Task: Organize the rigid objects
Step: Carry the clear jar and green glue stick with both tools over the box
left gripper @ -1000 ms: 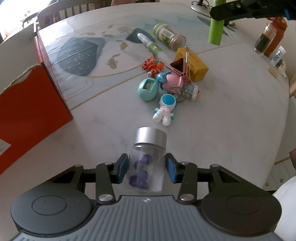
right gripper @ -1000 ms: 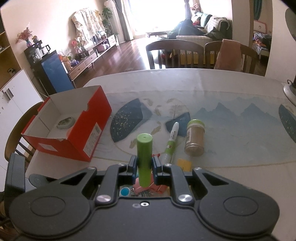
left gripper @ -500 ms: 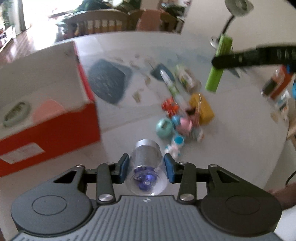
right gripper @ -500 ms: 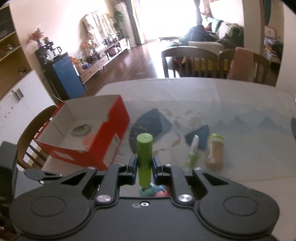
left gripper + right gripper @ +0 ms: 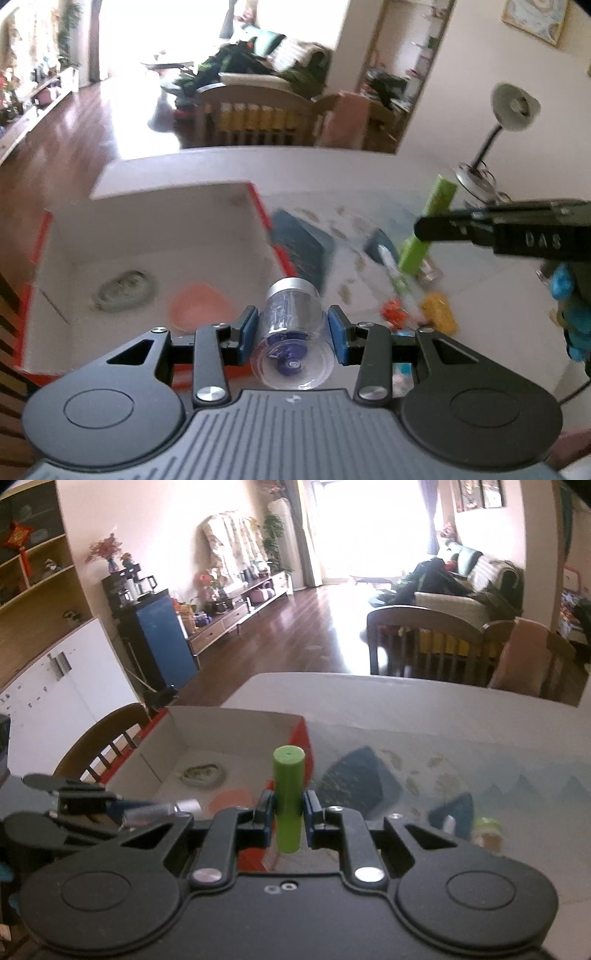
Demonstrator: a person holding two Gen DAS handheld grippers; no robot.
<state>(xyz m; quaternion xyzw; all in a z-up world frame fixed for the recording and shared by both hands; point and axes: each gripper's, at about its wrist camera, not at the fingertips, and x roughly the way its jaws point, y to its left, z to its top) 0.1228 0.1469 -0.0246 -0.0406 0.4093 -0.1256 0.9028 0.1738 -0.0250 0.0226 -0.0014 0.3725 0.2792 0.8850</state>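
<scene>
Landmark: the open red cardboard box with a pale interior (image 5: 258,206), standing at the left of the white marbled desk (image 5: 491,295). Inside the box, on its floor, lie a flat grey-green oval object (image 5: 123,291) toward the left and, to its right, a salmon-pink rounded object (image 5: 199,310); both are blurred and cannot be identified further.

Left gripper (image 5: 291,334): its blue-padded fingers (image 5: 247,332) are closed part-way onto a clear plastic jar with a silver screw cap (image 5: 293,321), gripping it by its sides. The jar lies level, cap pointing away from the camera, and contains small purple pieces. It hangs over the box's near right corner, just right of the pink object; in the right wrist view the jar's cap (image 5: 186,805) appears above the box's near edge.

Right gripper (image 5: 289,814): its fingers (image 5: 264,812) are drawn close together on a bright green plastic cylinder (image 5: 288,797), held upright by its lower half. The cylinder stands in the air just right of the box's right wall (image 5: 301,734), above the desk.

Right of the box, on the desk's blue printed mat (image 5: 303,247), a scatter of small items lies well apart from the box: a white marker pen with green trim (image 5: 391,266), an orange-red toy (image 5: 393,312) and a yellow block (image 5: 439,315), all blurred.
</scene>
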